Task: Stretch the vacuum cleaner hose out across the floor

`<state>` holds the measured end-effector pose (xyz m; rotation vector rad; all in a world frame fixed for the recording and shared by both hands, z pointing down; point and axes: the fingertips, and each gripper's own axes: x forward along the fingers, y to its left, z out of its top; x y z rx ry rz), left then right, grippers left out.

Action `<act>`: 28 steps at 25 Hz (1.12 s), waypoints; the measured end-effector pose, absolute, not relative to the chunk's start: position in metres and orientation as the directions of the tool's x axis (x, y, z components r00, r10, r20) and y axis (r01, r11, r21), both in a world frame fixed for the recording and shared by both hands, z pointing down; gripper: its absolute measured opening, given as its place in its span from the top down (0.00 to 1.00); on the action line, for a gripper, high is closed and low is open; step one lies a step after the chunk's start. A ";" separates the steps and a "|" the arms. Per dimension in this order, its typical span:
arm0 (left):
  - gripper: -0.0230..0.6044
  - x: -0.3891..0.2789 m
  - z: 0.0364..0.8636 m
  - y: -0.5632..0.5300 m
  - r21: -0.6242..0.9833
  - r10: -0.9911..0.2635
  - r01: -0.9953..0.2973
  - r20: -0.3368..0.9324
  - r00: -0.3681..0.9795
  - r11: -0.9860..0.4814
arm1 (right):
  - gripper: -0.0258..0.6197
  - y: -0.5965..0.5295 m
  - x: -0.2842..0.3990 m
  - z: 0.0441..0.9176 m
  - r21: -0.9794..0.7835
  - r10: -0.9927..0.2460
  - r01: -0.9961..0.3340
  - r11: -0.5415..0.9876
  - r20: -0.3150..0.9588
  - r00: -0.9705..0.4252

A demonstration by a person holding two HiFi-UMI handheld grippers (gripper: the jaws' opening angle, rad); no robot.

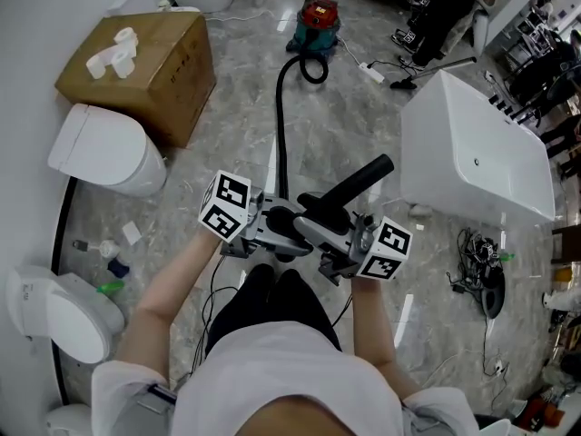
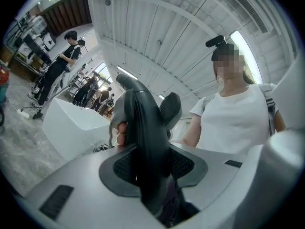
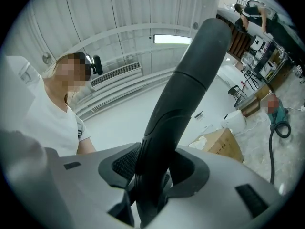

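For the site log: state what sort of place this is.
Probably a bathroom-fixture showroom or storeroom: unplumbed-looking toilets and a freestanding bathtub stand on a marble-look floor, with a cardboard box nearby.

Taken from the centre of the head view, the vacuum cleaner is placed on the floor at 12 o'clock. Its hose is laid back from it to the centre, where the hose handle is clamped between the left gripper at its 9 o'clock and the right gripper at its 3 o'clock. A cardboard box is set at 10 o'clock with a toilet just before it and a second toilet at 8 o'clock, while a bathtub is found at 2 o'clock with cables before it at 4 o'clock.
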<state>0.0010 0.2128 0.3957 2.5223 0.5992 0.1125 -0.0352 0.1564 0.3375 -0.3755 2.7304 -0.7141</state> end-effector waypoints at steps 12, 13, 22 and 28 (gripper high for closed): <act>0.67 -0.002 0.391 0.227 0.464 0.508 0.448 0.005 0.861 -0.764 | 0.69 0.172 -0.034 0.332 -0.437 -0.261 -0.137 0.889 -0.236 -0.936; 0.67 -0.004 0.391 0.227 0.461 0.520 0.453 0.020 0.854 -0.763 | 0.69 0.173 -0.035 0.331 -0.434 -0.258 -0.135 0.891 -0.237 -0.937; 0.67 -0.005 0.400 0.224 0.343 0.549 0.458 0.250 0.798 -0.820 | 0.71 0.179 -0.036 0.332 -0.370 -0.248 -0.153 0.916 -0.225 -0.942; 0.70 -0.006 0.395 0.226 0.334 0.559 0.476 0.223 0.799 -0.814 | 0.71 0.183 -0.036 0.327 -0.359 -0.247 -0.155 0.921 -0.228 -0.942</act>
